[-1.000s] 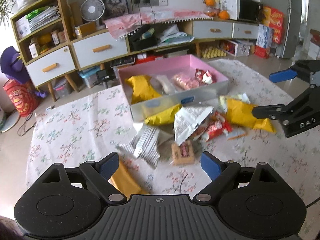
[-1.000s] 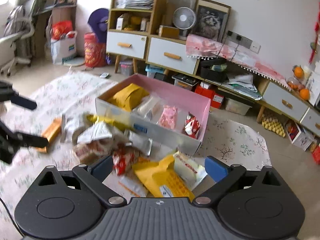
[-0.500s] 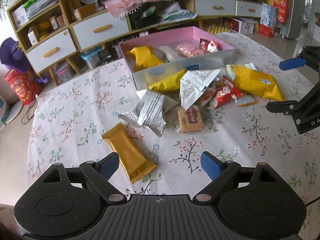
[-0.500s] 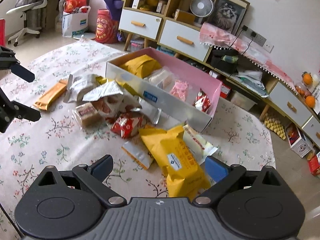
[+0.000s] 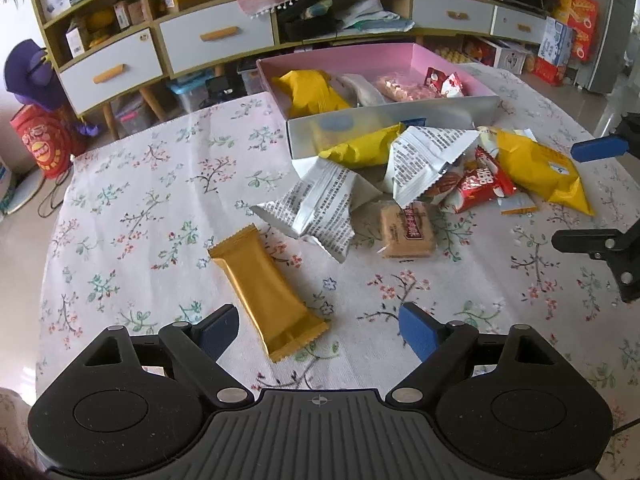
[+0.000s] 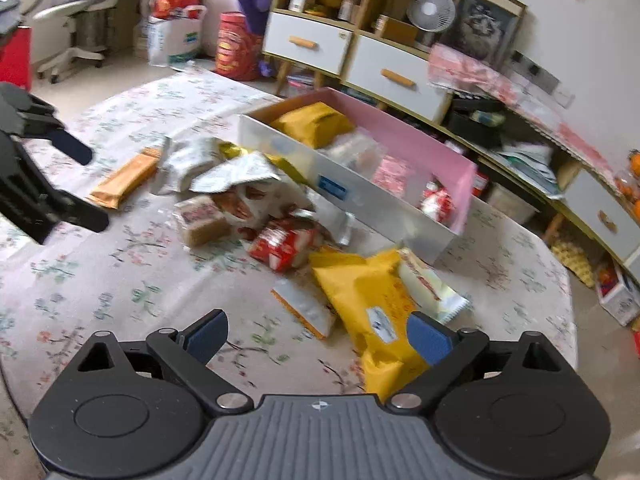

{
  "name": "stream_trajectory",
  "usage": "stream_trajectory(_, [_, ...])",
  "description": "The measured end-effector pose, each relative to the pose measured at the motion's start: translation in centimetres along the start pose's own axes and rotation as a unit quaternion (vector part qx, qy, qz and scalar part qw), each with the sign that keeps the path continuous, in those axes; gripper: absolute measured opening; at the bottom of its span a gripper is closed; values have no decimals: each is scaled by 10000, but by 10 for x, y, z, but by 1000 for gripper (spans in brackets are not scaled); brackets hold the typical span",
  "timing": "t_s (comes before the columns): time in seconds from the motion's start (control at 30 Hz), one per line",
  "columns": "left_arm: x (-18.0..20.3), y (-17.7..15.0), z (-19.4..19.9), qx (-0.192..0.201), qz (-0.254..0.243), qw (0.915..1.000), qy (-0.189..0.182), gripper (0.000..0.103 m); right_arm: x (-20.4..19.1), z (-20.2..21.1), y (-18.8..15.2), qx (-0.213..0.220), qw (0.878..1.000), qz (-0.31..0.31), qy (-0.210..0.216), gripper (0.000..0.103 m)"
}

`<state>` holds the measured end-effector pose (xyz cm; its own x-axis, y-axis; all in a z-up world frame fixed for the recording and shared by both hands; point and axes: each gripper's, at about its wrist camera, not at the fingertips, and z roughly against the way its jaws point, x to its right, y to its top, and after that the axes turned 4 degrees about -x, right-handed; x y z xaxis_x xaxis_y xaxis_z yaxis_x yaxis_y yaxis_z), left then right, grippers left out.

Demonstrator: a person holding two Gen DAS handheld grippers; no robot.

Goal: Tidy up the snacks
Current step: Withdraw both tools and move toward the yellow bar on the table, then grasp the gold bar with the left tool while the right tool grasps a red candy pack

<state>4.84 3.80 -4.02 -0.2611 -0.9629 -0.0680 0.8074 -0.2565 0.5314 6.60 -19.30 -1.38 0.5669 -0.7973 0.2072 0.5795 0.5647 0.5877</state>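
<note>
A pile of snack packets lies on a tabletop (image 5: pixel 132 184) covered with a floral cloth, in front of a pink-lined box (image 5: pixel 400 114) with a silver near wall. Inside the box are a yellow bag (image 5: pixel 312 94), a pale packet, a pink packet (image 5: pixel 404 88) and a small red-and-white packet (image 5: pixel 444 82) at its right end.

The left claw (image 5: pixel 318 330) hangs over the near part of the tabletop, its blue-padded jaws spread wide and just closing. The near end of a gold wrapped bar (image 5: pixel 266 290) lies between them on the cloth, touched by neither pad. Farther off lie two silver printed packets (image 5: pixel 320 208), one of them propped against the box's near wall beside a yellow packet (image 5: pixel 362 148). Just right of the nearer silver packet is a square tan biscuit pack (image 5: pixel 406 232) with a red label.

The right claw (image 6: pixel 318 338) is also wide apart with its jaws closing, gripping nothing. A large yellow bag (image 6: pixel 368 304) lies on the cloth with its near end between the pads; whether the right pad touches it cannot be told. Just left of that bag is a small silver-and-orange packet (image 6: pixel 306 310), and beyond it a red packet (image 6: pixel 282 246). A cream packet (image 6: pixel 430 286) lies along the yellow bag's right side, close to the box's near right corner.
</note>
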Motion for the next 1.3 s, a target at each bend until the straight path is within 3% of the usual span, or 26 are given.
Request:
stream_trajectory(0.3, [-8,7,-10,83,10,10000,29,78,-15,-9,19,189,9975,405,539,64])
stream_trajectory(0.8, [-16,12,-29,-19,149,9999,85,52,-13,-41,36,101,9974,473,535,41])
stream_trajectory(0.9, [-17,12,-29,-15,163,9998,101,48,-15,-45,38,71,9974,498,515,41])
stream_trajectory(1.13, [-18,14,-30,14,199,9996,198,36,-14,-52,39,-10,9977,501,466,27])
stream_trajectory(1.3, [-17,15,-29,29,207,9995,224,29,-14,-51,38,-12,9977,502,463,24])
